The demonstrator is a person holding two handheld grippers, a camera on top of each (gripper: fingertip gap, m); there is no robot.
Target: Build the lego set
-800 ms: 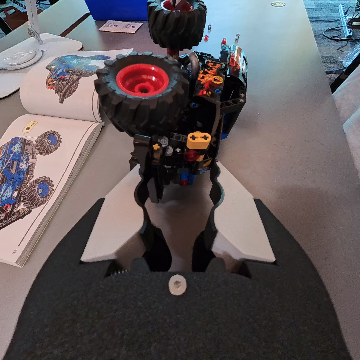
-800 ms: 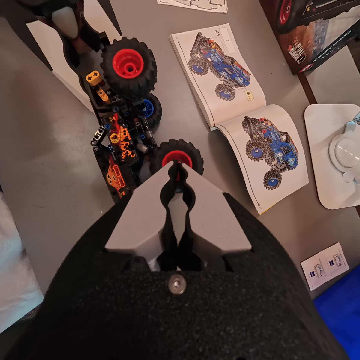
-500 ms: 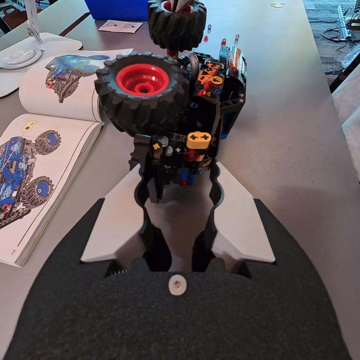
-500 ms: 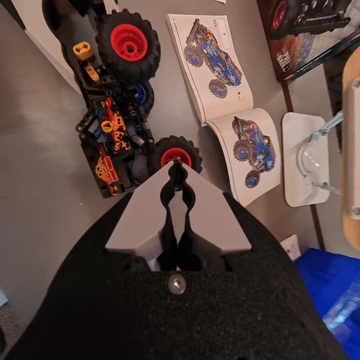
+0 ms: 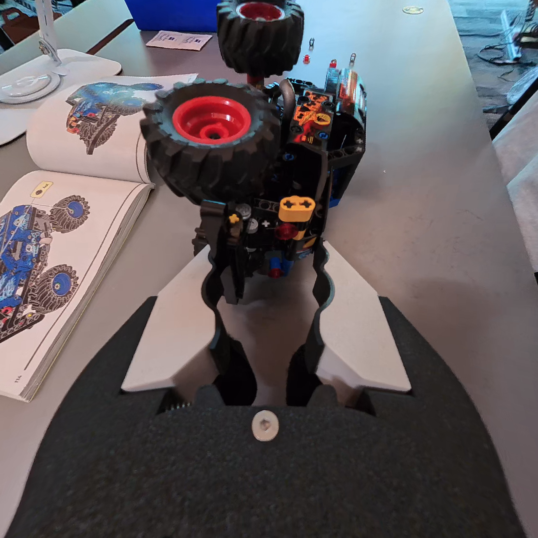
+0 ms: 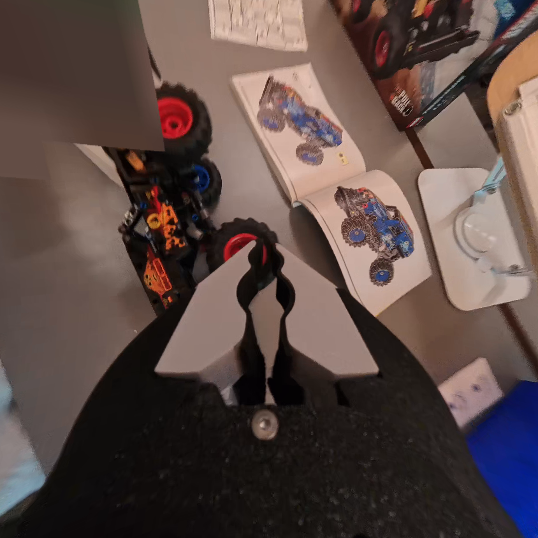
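A black lego truck (image 5: 314,139) with orange flame stickers lies on its side on the grey table. Its two red-rimmed wheels point up, one near (image 5: 209,145) and one far (image 5: 259,37). My left gripper (image 5: 265,256) is shut on the truck's near end, one finger on each side of it. In the right wrist view the truck (image 6: 163,227) lies left of centre, with a blue-rimmed wheel (image 6: 203,177) under it. My right gripper (image 6: 265,250) hovers above the rear red wheel (image 6: 233,247), empty, its fingers a narrow crack apart.
An open instruction booklet (image 5: 72,247) lies left of the truck and shows in the right wrist view too (image 6: 364,218). Beyond are a white lamp base (image 6: 465,233), the set's box (image 6: 422,58), a blue bin (image 5: 171,14) and small loose parts (image 5: 305,58). The table edge runs along the right.
My right gripper has lifted out of the far wheel's hub and its fingers have parted slightly. The left gripper and truck have stayed still.
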